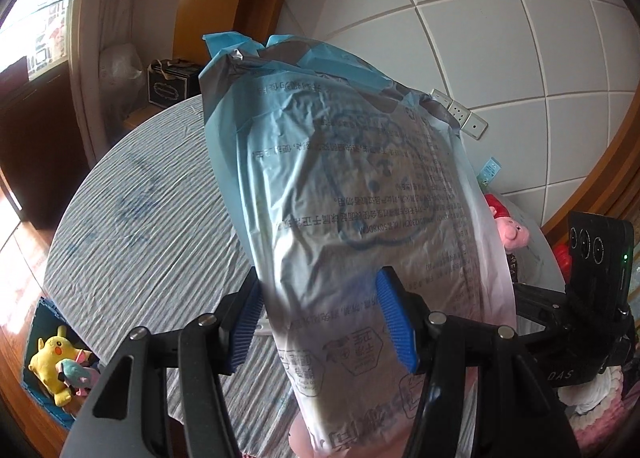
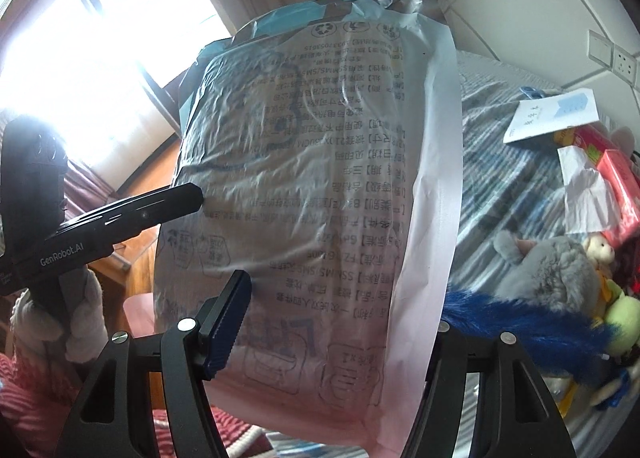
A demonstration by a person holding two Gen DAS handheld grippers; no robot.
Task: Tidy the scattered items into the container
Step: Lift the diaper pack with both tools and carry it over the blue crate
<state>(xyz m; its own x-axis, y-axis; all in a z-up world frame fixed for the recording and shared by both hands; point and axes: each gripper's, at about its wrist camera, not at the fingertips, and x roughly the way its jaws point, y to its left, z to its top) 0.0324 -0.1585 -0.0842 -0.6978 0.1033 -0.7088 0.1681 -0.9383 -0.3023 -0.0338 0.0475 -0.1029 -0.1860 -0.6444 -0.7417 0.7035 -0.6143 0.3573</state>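
In the left wrist view the left tongs [image 1: 320, 322] stand half spread with both blue pads pressed on the printed plastic package [image 1: 352, 194], held up above the striped bed [image 1: 140, 218], while in the right wrist view the right tongs [image 2: 332, 322] clamp the same package [image 2: 320, 162], soft toys [image 2: 560, 278] lying on the bed to its right.

The right claw [image 2: 332, 322] grips a large printed plastic package [image 2: 320, 178], lifted above the striped bed [image 2: 520, 186]. The left claw [image 2: 192, 194] presses its left side. Plush toys [image 2: 548, 270] lie at the right.
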